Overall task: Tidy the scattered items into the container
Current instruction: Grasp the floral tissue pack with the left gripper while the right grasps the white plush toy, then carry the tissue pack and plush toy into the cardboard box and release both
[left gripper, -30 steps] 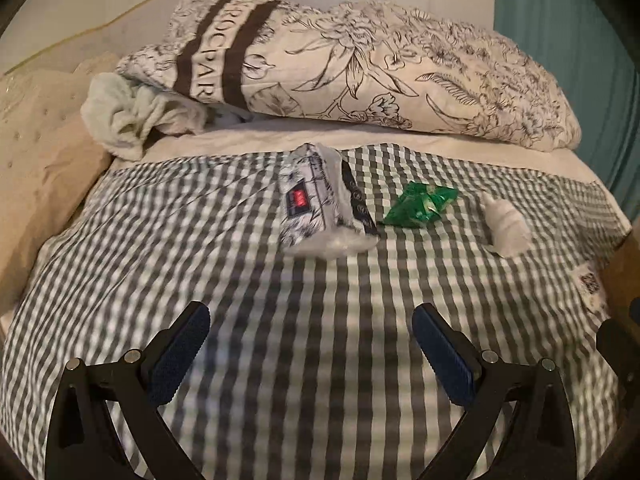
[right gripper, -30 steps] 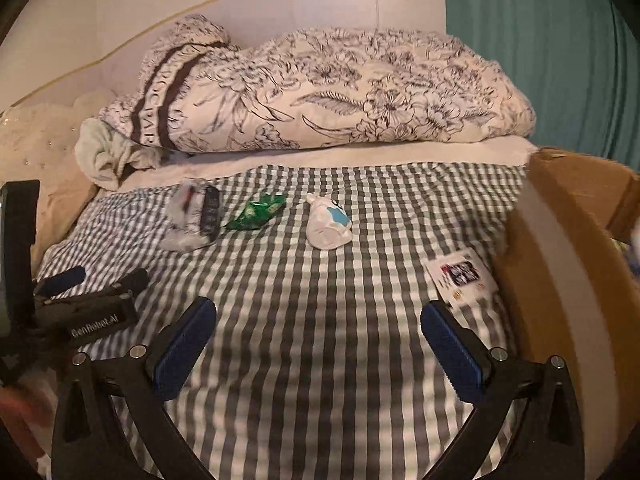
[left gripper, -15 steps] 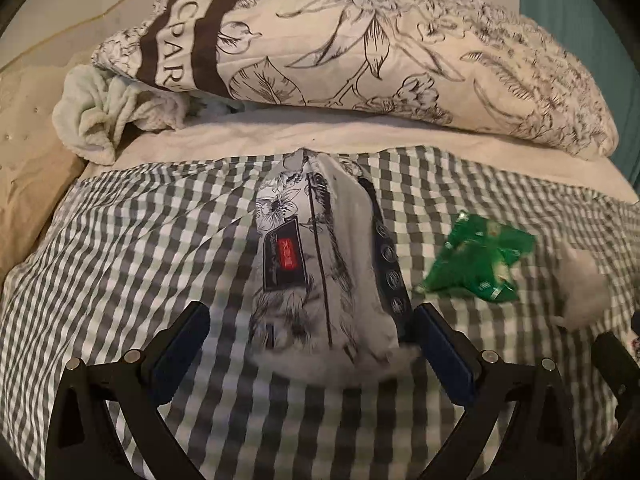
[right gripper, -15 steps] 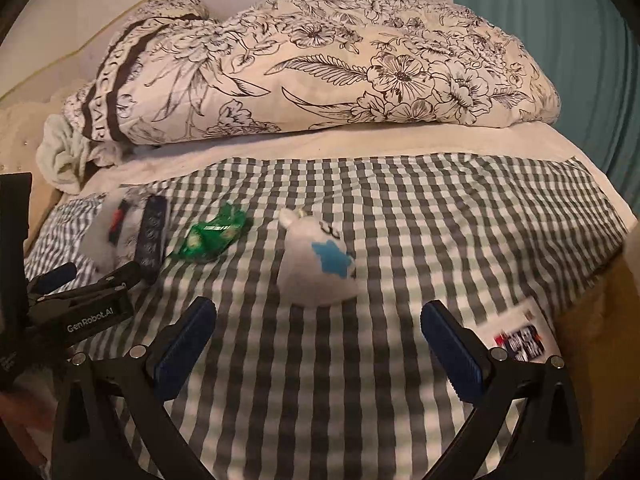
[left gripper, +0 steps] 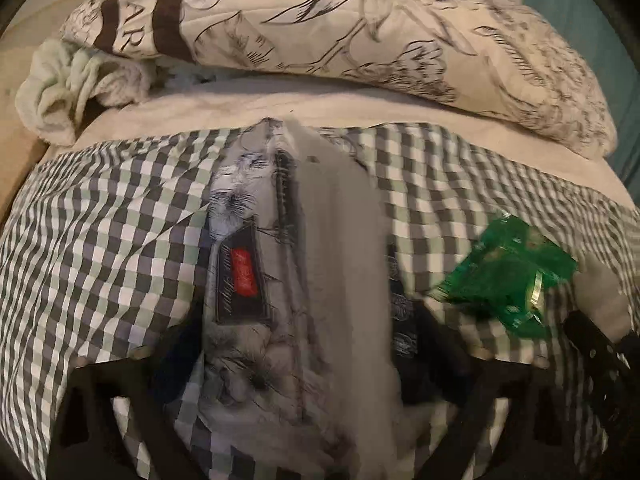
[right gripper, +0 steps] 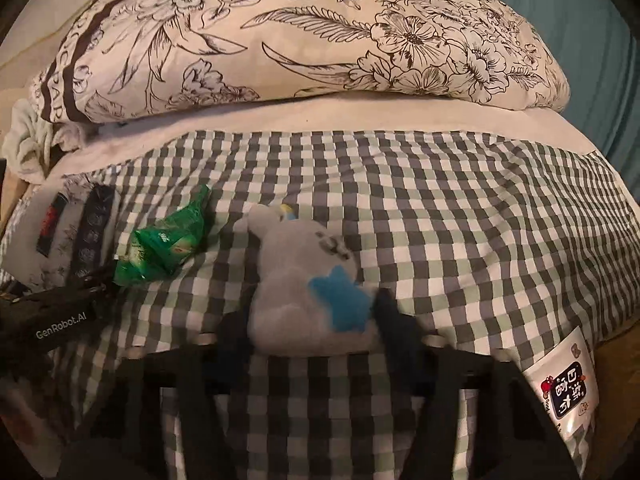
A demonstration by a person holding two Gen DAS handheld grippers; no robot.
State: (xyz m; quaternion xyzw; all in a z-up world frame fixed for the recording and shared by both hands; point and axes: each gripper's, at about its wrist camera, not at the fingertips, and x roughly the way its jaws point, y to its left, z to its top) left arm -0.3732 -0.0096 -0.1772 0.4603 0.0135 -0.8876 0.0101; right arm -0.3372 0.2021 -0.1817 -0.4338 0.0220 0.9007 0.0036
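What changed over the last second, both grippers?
Both closed in and came down: the left gripper onto the tissue pack, the right gripper onto the white plush toy. Both sets of jaws have just been closing, each with its item between them; a firm grip isn't clear. The green packet, sachet, checked cloth and pillow stayed put.

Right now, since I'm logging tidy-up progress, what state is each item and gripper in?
Tissue pack: pinched by left gripper, jaws just closing.
Plush toy: pinched by right gripper, jaws just closing.
Green packet: loose, untouched.
Sachet: loose, untouched.
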